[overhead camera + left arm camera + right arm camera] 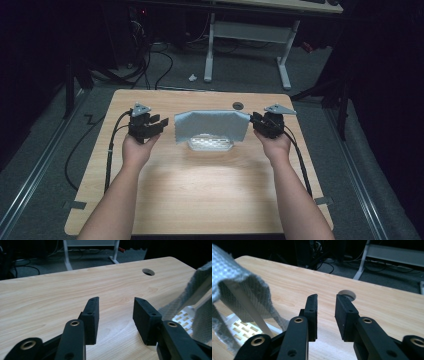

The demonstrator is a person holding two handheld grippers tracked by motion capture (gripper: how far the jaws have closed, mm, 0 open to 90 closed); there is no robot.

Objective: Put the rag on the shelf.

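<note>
Nearest, the person's forearms reach in over the bare desk (200,195). The left gripper (159,123) has its jaws wide and empty; the right gripper (256,121) has its jaws narrowly apart, also empty. Between them a grey cloth (212,125) drapes over a white slotted basket (210,144). Probably best to close on both top corners evenly before lifting. Beyond lies a cable hole (238,105).

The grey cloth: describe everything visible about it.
The grey cloth looks like a woven, slightly fuzzy fabric. It is draped over a white slotted rack at the middle of the wooden table, hanging down as a broad panel with the rack's lit base showing beneath. It hangs between the two grippers; neither grips it, both standing open beside it.
</note>
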